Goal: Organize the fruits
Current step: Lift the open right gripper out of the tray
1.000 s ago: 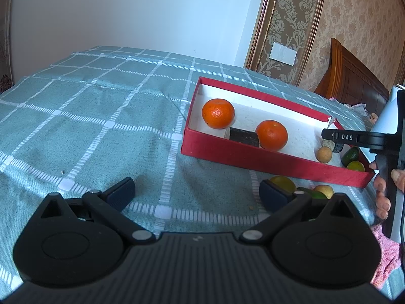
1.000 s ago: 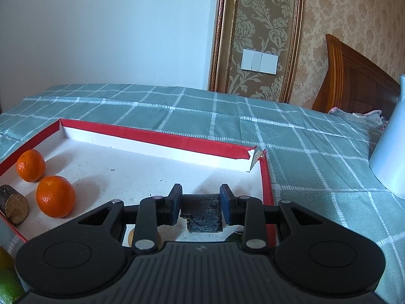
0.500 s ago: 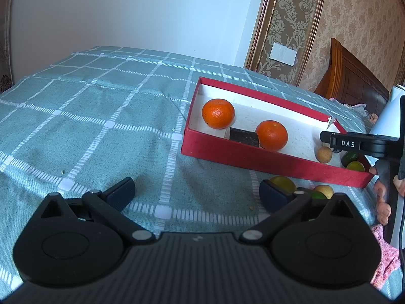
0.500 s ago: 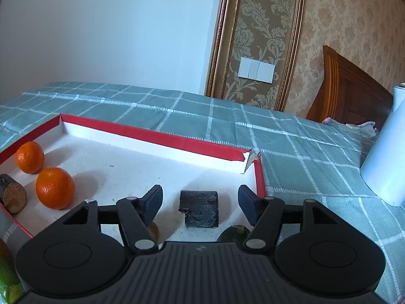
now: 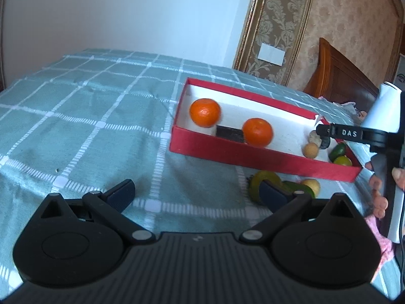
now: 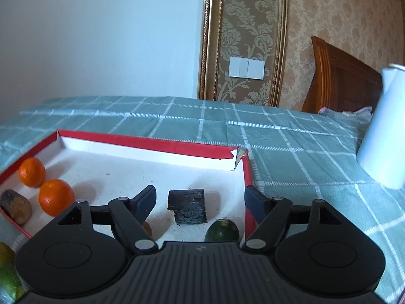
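A red box [image 6: 152, 141] with a white floor holds two oranges [image 6: 56, 197] [image 6: 31, 171], a short wooden log [image 6: 15, 210], a dark green fruit [image 6: 221, 229] and a small tan ball [image 5: 310, 150]. A dark flat block [image 6: 188, 207] lies on the box floor. My right gripper [image 6: 200, 193] is over it with its jaws opening, both pads clear of the block. My left gripper [image 5: 196, 190] hangs open over the bedspread in front of the box, holding nothing. A yellow-green fruit [image 5: 260, 178] lies beside its right finger.
Loose green and yellow fruits [image 5: 310, 186] lie on the checked green bedspread [image 5: 88, 126] in front of the box. A lime [image 5: 342, 160] sits in the box's near right corner. A white jug [image 6: 384, 136] stands right of the box. A person's fingers [image 5: 378, 197] hold the right gripper's handle.
My right gripper's jaws have spread apart and let go of the dark block, which now lies free on the box floor. The left gripper has kept still.
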A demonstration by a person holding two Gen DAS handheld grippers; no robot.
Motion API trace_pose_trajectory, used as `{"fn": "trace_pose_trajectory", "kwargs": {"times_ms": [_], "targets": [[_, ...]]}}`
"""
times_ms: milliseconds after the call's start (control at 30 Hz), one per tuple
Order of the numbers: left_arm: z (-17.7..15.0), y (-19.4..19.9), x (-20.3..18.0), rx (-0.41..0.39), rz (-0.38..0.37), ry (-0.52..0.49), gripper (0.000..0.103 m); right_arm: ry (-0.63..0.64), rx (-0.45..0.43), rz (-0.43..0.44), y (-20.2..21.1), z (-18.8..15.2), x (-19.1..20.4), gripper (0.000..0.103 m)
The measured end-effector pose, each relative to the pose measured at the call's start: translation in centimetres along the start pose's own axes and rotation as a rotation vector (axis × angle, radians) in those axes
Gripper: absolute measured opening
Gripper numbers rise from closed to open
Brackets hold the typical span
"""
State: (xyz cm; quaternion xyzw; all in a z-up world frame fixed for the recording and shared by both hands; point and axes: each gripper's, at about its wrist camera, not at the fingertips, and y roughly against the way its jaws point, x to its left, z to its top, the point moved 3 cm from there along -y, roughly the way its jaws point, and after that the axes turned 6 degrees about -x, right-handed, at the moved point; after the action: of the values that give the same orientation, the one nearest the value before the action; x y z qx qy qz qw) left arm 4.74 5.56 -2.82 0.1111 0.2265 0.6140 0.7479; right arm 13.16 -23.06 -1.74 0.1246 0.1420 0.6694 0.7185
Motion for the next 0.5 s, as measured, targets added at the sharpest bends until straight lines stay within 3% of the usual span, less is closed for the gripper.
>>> {"fn": "trace_pose_trajectory", "kwargs": {"times_ms": [133, 333, 500], "targets": [[0.5, 1.0, -1.2, -0.025, -0.039, 0.019, 0.103, -0.022, -0.011, 0.0, 0.4, 0.2, -0.3, 0.081], [0.9, 0.5, -3.4, -0.021, -0.054, -0.052, 0.103, -0.018, -0.018, -0.007, 0.8, 0.1, -0.4, 0.081], [0.4, -0.4, -3.1, -0.017, 0.031, -0.117, 0.103, -0.021, -0.026, 0.003, 1.3, 0.1, -0.3, 0.081]]}}
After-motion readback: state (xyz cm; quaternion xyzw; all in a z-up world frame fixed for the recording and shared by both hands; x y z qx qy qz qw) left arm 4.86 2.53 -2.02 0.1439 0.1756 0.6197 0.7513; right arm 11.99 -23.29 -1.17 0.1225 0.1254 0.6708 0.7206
